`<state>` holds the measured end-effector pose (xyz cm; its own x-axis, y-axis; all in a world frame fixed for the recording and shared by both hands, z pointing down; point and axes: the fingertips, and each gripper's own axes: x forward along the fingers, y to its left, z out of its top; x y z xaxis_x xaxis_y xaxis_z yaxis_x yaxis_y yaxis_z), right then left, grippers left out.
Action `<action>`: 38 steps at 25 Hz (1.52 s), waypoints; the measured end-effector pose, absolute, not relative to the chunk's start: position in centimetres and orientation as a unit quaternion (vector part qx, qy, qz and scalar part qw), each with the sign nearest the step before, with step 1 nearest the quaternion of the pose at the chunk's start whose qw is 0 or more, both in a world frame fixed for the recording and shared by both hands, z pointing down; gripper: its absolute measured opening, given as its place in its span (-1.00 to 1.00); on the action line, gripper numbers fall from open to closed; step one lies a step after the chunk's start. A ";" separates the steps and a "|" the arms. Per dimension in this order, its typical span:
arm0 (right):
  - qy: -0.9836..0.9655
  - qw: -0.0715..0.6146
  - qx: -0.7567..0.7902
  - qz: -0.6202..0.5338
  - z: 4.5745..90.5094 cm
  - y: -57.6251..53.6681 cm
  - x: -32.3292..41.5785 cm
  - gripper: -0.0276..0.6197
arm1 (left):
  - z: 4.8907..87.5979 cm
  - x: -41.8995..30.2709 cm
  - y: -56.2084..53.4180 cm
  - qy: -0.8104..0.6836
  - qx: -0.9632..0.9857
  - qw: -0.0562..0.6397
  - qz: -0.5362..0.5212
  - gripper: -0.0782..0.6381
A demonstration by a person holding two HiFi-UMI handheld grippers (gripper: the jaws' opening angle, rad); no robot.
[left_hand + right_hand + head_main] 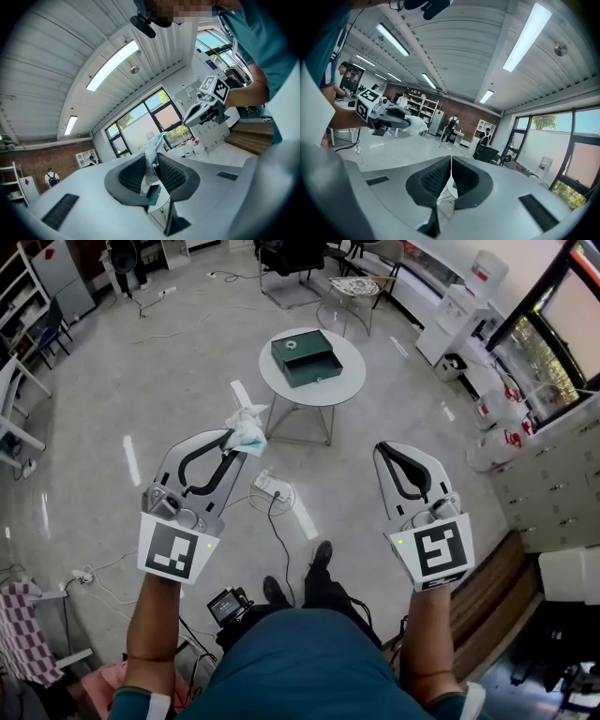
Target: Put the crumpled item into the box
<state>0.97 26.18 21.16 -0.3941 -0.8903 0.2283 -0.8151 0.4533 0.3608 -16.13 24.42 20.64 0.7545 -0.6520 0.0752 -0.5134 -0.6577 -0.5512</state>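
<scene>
Left gripper (234, 442) pinches crumpled tissue (247, 427) well short of the box (307, 356); release only directly above it. Right gripper (389, 452) closed, empty.

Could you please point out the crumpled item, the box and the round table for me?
crumpled item (247, 430), head view, its white middle.
box (305, 351), head view, its dark top.
round table (349, 382), head view, bare top near its rim.

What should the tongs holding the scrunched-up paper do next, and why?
Probably carry the left tongs forward toward the green box on the round table. They pinch the crumpled paper, but the box sits well ahead of them, so the paper can't be dropped in yet.
</scene>
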 end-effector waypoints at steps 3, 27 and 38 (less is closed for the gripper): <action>-0.839 0.191 0.502 -0.093 21.7 23.7 1.6 -0.80 | 21.1 -15.6 22.7 0.336 -0.896 0.252 -0.146 -0.54; -0.889 0.166 0.415 -0.099 23.0 6.9 11.3 -0.80 | 21.3 -5.0 9.8 0.409 -0.855 0.246 -0.203 -0.54; -0.865 0.178 0.462 -0.086 24.1 5.5 13.2 -0.80 | 21.9 -3.3 5.8 0.359 -0.879 0.257 -0.182 -0.54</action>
